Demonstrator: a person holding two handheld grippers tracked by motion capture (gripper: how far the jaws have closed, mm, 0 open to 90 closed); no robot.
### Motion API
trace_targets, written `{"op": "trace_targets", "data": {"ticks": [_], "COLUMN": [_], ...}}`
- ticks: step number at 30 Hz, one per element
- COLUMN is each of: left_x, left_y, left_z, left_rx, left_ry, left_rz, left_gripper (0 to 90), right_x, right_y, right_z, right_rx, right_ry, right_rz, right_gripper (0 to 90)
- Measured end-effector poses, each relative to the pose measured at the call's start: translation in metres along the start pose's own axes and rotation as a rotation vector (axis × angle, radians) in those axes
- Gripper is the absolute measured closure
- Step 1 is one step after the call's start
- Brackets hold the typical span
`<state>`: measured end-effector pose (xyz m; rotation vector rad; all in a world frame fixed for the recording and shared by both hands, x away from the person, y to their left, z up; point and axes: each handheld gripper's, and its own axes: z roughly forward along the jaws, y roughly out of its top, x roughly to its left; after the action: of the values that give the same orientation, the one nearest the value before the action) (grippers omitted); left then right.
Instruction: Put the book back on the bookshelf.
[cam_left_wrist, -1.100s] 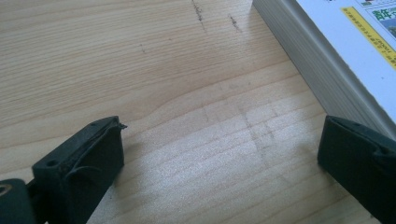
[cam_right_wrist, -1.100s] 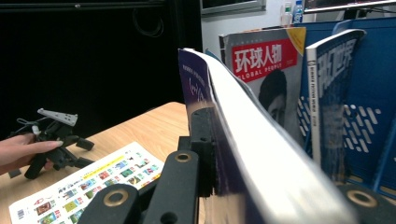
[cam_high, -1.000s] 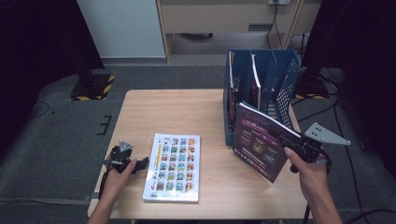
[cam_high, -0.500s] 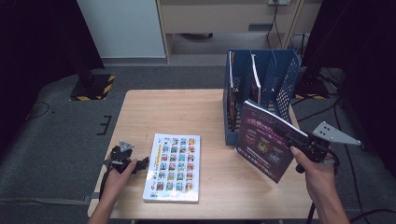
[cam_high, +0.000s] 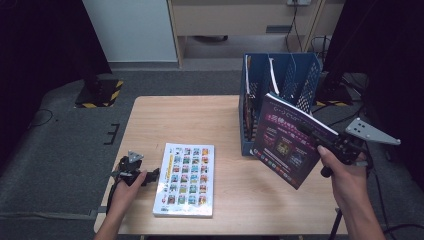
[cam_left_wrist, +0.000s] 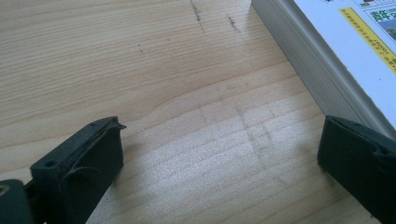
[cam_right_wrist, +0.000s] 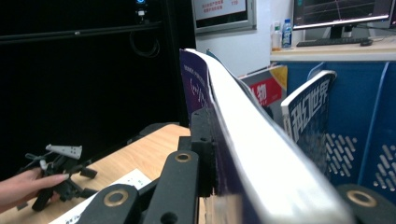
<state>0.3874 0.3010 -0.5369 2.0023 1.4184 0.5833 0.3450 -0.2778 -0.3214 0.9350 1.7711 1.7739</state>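
in the high view, nearest the person at abt 7 o'clock of the table (cam_high: 200, 110), the left hand (cam_high: 125, 192) rested on the wood w/ the left gripper (cam_high: 152, 176) lying low, pointing toward 3 o'clock at the white picture book (cam_high: 186, 179). in the left gripper view the jaws stood wide apart, released, nothing but bare wood between them; one jaw tip sat just beside the book's page edge (cam_left_wrist: 308, 70), touch or not can't tell. that book lay flat, face up, near the front edge, its long side running 6 to 12.

at abt 4 o'clock the right hand (cam_high: 345, 182) held the right gripper (cam_high: 311, 131) up off the table, grey three-cornered plate (cam_high: 372, 132) on top. jaws clenched on the purple book (cam_high: 287, 140), grasping it by its right edge. the book hung tilted, cover facing the person, low corner toward 6 o'clock, clear of the wood. in the right gripper view the purple book (cam_right_wrist: 243, 140) ran edge-on btwn the jaws, pages pale, slightly bowed.

further back, at abt 1 o'clock, the blue file rack (cam_high: 305, 75) stood upright on the table's right side, just behind the held book, w/ a couple of magazines (cam_high: 272, 75) standing in its slots. beyond the table: grey floor, a wooden cabinet (cam_high: 240, 20) at 12.
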Motion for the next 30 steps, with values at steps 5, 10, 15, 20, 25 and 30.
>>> {"op": "trace_targets", "data": {"ticks": [5, 10, 15, 20, 25, 30], "left_x": [0.0, 0.0, 0.0, 0.0, 0.0, -0.001], "left_y": [0.0, 0.0, 0.0, 0.0, 0.0, 0.0], "left_z": [0.0, 0.0, 0.0, 0.0, 0.0, 0.0], "left_rx": [0.0, 0.0, 0.0, 0.0, 0.001, 0.0], "left_ry": [-0.001, -0.001, -0.001, -0.002, -0.003, -0.002], "left_rz": [-0.001, -0.001, 0.0, 0.002, 0.002, -0.001], "left_gripper": [0.0, 0.0, 0.0, 0.0, 0.0, 0.0], "right_x": [-0.003, -0.007, -0.012, -0.018, -0.023, -0.027], "right_y": [0.013, 0.022, 0.028, 0.031, 0.033, 0.035], "right_z": [0.002, 0.002, -0.002, -0.004, -0.006, -0.005], "right_rx": [-0.006, 0.006, 0.004, 0.036, 0.048, 0.043], "right_ry": [-0.03, -0.069, -0.111, -0.166, -0.204, -0.24], "right_rz": [-0.004, -0.022, -0.015, -0.02, -0.02, -0.015], "right_gripper": [83.9, 83.9, 83.9, 83.9, 83.9, 83.9]}}
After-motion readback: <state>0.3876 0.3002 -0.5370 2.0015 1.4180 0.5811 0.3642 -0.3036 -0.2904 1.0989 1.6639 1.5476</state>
